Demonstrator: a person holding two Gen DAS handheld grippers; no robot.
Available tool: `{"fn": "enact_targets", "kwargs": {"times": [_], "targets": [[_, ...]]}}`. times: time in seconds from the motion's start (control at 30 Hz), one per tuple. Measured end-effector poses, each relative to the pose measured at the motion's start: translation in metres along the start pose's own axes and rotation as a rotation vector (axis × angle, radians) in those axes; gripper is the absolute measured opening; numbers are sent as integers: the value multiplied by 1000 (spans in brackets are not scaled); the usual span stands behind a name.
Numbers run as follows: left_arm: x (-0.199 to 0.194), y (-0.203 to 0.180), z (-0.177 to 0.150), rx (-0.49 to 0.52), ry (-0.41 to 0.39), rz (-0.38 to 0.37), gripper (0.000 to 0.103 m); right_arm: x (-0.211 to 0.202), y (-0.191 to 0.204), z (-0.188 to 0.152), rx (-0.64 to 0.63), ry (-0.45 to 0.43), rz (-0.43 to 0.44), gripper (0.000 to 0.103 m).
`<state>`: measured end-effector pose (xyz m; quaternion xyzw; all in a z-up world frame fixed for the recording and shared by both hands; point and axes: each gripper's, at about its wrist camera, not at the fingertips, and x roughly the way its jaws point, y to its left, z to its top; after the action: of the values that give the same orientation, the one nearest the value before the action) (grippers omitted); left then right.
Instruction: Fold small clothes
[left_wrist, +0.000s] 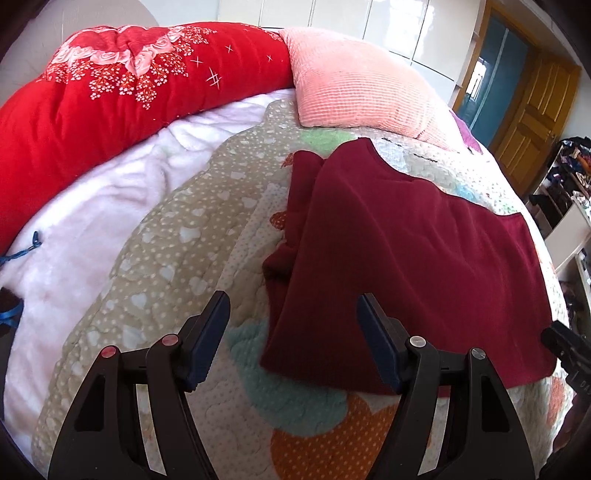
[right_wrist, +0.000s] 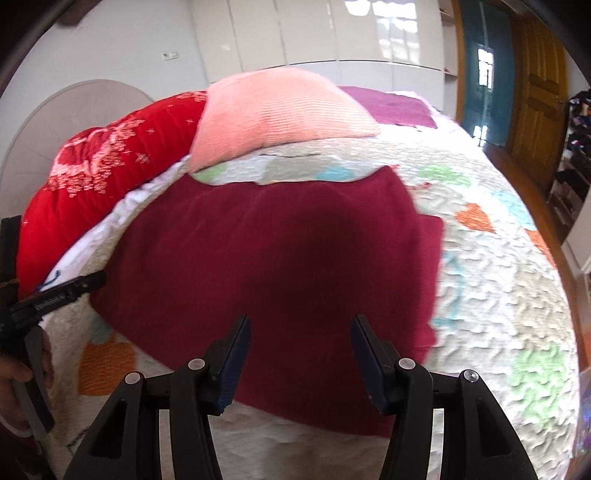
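Observation:
A dark red garment (left_wrist: 406, 258) lies flat on the quilted bed cover (left_wrist: 177, 258), with its left side folded in over itself. It also fills the middle of the right wrist view (right_wrist: 277, 258). My left gripper (left_wrist: 293, 306) is open and empty, hovering over the garment's near left edge. My right gripper (right_wrist: 301, 328) is open and empty, hovering over the garment's near edge. The right gripper shows at the right edge of the left wrist view (left_wrist: 565, 350); the left gripper shows at the left edge of the right wrist view (right_wrist: 55, 295).
A red floral duvet (left_wrist: 110, 103) and a pink pillow (left_wrist: 362, 92) lie at the head of the bed. A white fleece blanket (left_wrist: 92, 221) lies left of the quilt. White wardrobes (right_wrist: 314, 33), a wooden door (right_wrist: 535, 92) and cluttered shelves (left_wrist: 569, 173) stand beyond.

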<state>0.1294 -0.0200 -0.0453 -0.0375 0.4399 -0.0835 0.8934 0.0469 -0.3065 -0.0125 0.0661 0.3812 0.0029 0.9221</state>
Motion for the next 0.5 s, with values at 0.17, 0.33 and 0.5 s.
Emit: {"fn": "enact_targets", "kwargs": {"times": [0.17,0.33,0.5], "targets": [[25,2,2,8,44,32,72,15,-35,-6,45,32,-32,54],[30,11,5,-36,61,-2,72,9,-36,-1,47,11,8,54],[30,11,6,-59,59,-30,72,3,-32,14,41,-34,-9,54]]}}
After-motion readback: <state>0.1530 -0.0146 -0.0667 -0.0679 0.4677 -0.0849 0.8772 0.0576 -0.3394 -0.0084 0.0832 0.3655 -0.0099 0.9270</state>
